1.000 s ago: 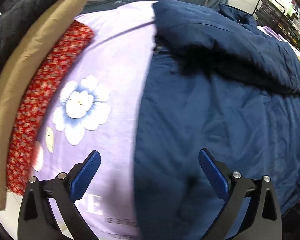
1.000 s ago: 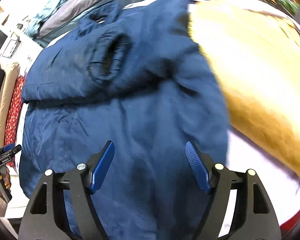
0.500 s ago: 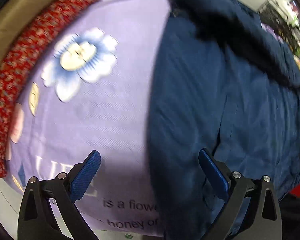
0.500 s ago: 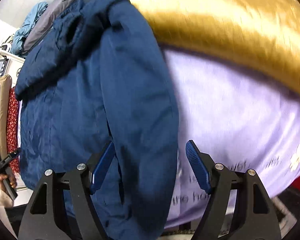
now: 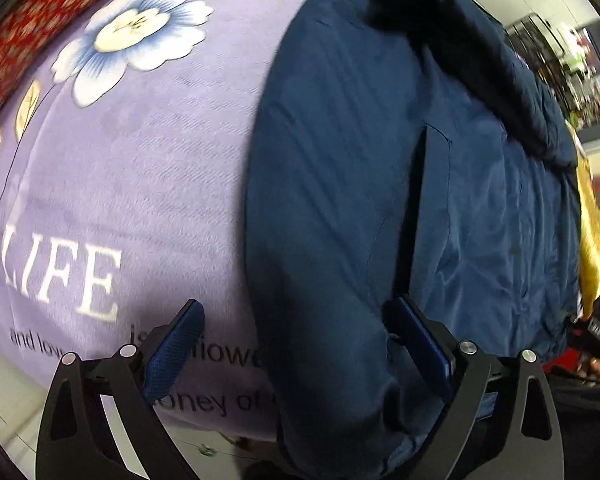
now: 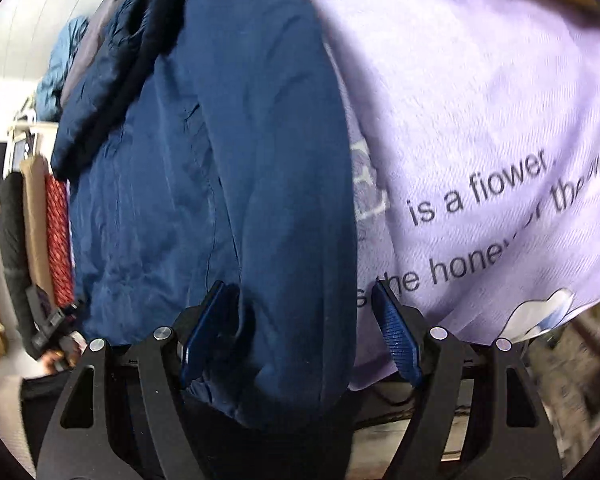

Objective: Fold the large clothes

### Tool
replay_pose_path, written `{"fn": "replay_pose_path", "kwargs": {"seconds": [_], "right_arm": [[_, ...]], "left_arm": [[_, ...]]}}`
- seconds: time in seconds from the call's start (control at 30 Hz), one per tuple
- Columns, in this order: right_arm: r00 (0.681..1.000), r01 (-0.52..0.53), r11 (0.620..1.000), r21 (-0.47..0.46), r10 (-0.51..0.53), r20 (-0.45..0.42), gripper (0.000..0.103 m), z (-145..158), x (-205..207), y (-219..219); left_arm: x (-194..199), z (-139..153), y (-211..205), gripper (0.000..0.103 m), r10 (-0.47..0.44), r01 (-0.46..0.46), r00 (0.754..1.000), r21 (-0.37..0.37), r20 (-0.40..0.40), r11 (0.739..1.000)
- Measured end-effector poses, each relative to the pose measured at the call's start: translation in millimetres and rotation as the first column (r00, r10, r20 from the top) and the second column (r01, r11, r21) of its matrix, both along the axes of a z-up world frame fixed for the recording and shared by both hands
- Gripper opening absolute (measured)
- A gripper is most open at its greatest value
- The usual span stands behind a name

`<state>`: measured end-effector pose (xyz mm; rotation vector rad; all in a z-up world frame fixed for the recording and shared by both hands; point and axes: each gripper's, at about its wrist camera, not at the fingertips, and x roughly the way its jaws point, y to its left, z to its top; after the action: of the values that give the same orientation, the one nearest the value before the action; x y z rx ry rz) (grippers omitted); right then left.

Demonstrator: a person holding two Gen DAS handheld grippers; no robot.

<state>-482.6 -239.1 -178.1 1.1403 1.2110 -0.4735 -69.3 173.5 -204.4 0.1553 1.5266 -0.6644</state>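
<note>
I am lining both grippers up on the near hem of the navy jacket (image 5: 380,200), which is lying flat on the lavender blanket (image 5: 140,168). The left gripper (image 5: 300,352) and right gripper (image 6: 300,332) are reaching in low, fingers spread wide, straddling folded edges, gripping nothing.
</note>
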Motion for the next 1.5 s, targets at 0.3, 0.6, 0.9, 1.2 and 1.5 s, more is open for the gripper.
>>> {"fn": "replay_pose_path", "kwargs": {"seconds": [0.3,0.6,0.9,1.2,1.5], "right_arm": [[0.996,-0.084,0.996,0.036,0.083,0.029,0.032,0.1,25.9,1.0],[0.981,-0.168,0.985,0.049,0.162,0.103,0.013,23.4,23.3,10.3],[0.985,-0.157,0.982,0.104,0.148,0.089,0.012,14.8,12.9,20.9],[0.983,-0.145,0.983,0.111,0.13,0.13,0.012,23.2,38.6,15.3],[0.94,-0.196,0.98,-0.033,0.198,0.277,0.012,60.1,144.4,-22.6]], "left_arm": [[3.9,0.6,-18.6,0.04,-0.102,0.102,0.994,-0.036,-0.023,0.994],[-10.8,23.7,-11.2,0.014,-0.141,0.139,0.99,-0.083,-0.009,0.987],[-21.9,24.3,-27.7,0.014,-0.151,0.15,0.989,-0.026,-0.009,0.988],[-2.0,41.0,-59.1,0.014,-0.115,0.115,0.993,-0.041,0.01,0.993],[35.3,93.5,-136.8,0.013,-0.179,0.202,0.966,-0.113,0.188,0.973]]}}
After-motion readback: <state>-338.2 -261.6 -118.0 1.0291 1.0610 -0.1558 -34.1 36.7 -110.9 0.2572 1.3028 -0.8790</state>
